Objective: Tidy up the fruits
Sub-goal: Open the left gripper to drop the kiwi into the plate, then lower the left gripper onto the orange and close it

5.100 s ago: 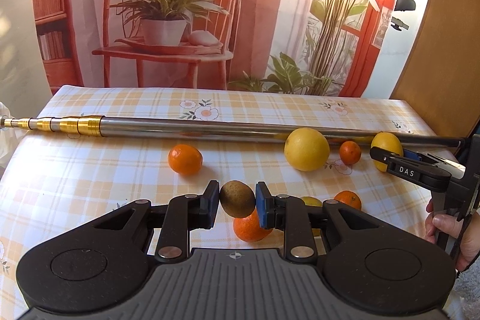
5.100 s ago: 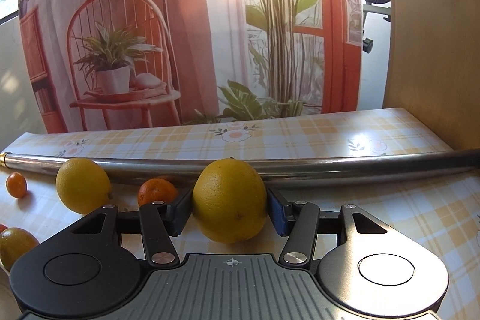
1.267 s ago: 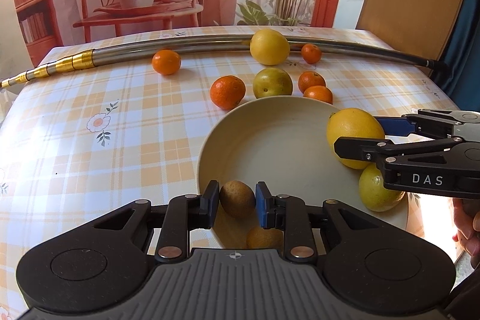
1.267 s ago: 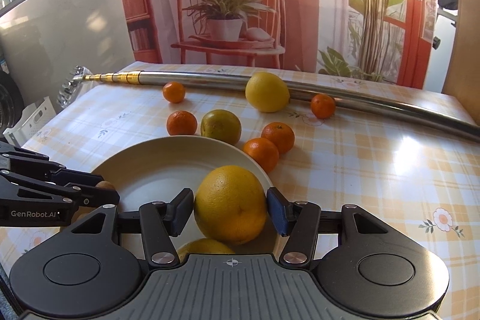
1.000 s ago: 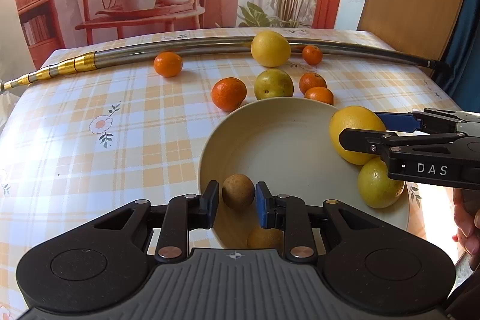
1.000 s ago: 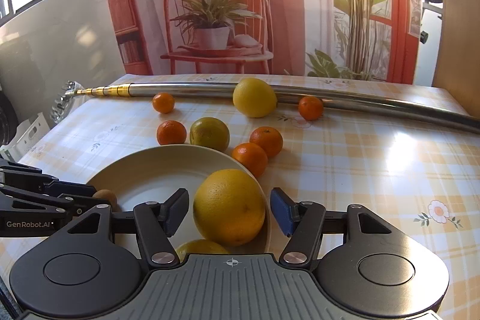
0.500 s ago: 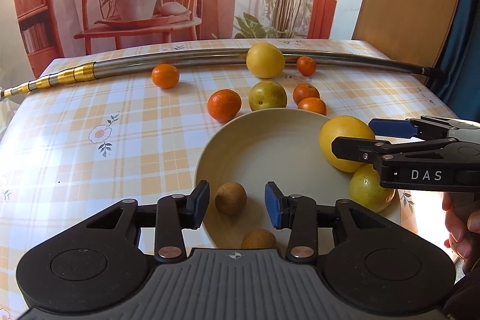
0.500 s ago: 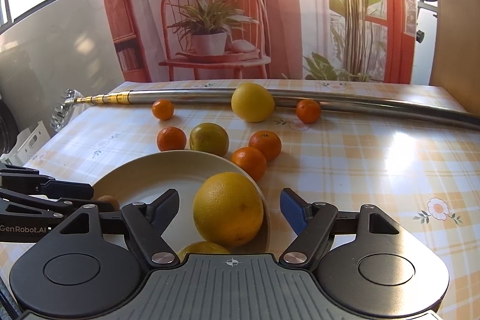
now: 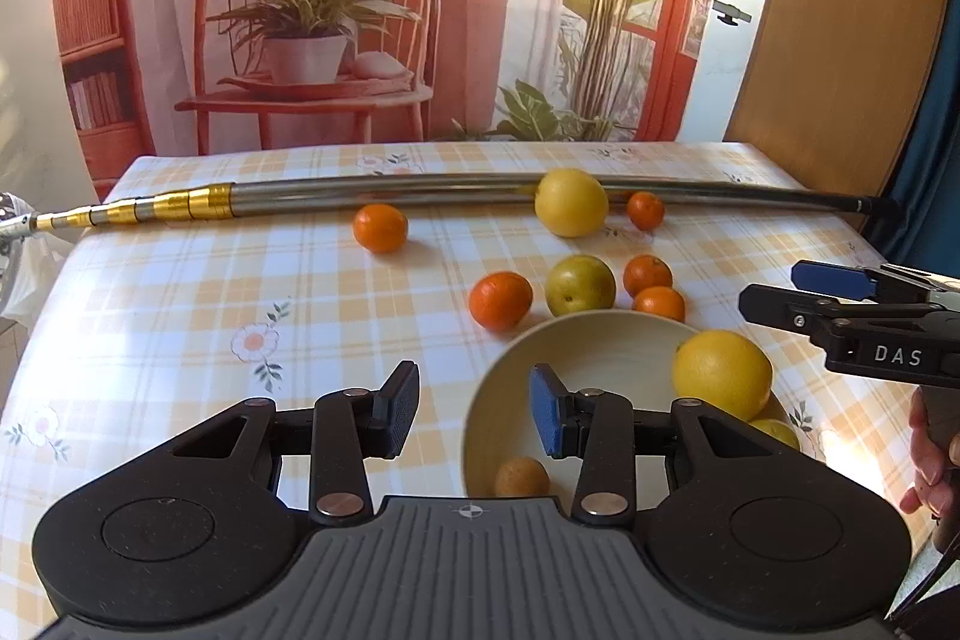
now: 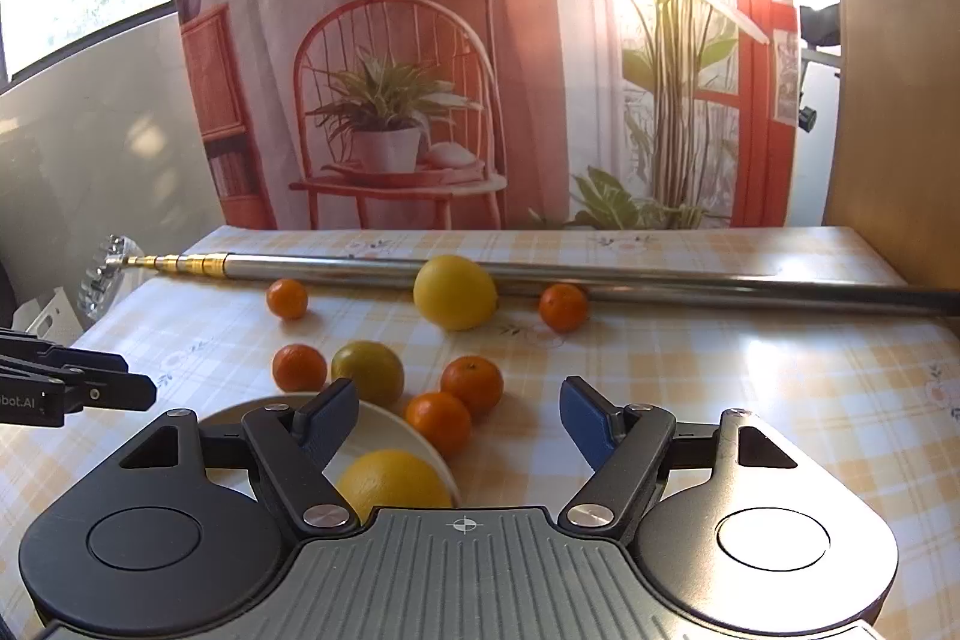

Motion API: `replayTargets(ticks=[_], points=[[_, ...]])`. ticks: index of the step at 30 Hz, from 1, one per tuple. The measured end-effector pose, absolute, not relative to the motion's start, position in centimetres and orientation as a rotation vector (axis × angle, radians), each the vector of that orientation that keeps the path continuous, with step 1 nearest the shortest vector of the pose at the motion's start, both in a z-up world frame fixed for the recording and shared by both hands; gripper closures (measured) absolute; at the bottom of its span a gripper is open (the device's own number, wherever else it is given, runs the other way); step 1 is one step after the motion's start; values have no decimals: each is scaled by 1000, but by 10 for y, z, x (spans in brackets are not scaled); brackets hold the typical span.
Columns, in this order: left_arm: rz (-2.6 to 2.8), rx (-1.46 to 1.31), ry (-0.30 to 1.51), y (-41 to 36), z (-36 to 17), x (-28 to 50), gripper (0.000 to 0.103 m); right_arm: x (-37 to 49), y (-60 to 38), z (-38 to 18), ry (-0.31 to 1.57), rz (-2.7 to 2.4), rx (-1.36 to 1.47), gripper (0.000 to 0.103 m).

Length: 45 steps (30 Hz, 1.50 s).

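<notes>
Two black handheld grippers with blue pads

Left gripper (image 9: 474, 409) has silver pivot screws; right gripper (image 10: 459, 415) carries white "DAS" lettering.

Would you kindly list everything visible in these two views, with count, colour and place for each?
bowl: one, cream, near table edge
large orange: one, yellow-orange, in bowl
kiwi: one, brown, in bowl
lemon: one, yellow, in bowl, mostly hidden
grapefruit: one, yellow, against pole
green citrus: one, yellow-green, beyond bowl
mandarins: five, orange, scattered on tablecloth
pole: one, silver and gold, across table
tablecloth: one, yellow checked
left gripper: open, empty
right gripper: open, empty
hand: one, right edge
</notes>
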<state>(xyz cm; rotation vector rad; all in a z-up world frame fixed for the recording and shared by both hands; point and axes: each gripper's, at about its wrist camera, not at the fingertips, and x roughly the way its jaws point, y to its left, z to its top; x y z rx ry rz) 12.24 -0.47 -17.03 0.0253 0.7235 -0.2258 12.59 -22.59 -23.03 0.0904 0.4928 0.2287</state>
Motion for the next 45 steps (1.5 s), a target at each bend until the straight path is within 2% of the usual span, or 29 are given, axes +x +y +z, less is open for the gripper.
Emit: replayTargets(ticks=[8, 14, 27, 45], points=[[-177, 7, 653, 16, -135, 142, 60, 142, -252, -205, 417, 166, 88, 32], [-166, -28, 674, 22, -125, 160, 60, 154, -265, -202, 411, 126, 86, 32], [-343, 88, 846, -27, -187, 208, 60, 161, -275, -227, 503, 106, 150, 33], [-391, 41, 912, -34, -218, 242, 60, 179, -280, -239, 554, 95, 203, 33]])
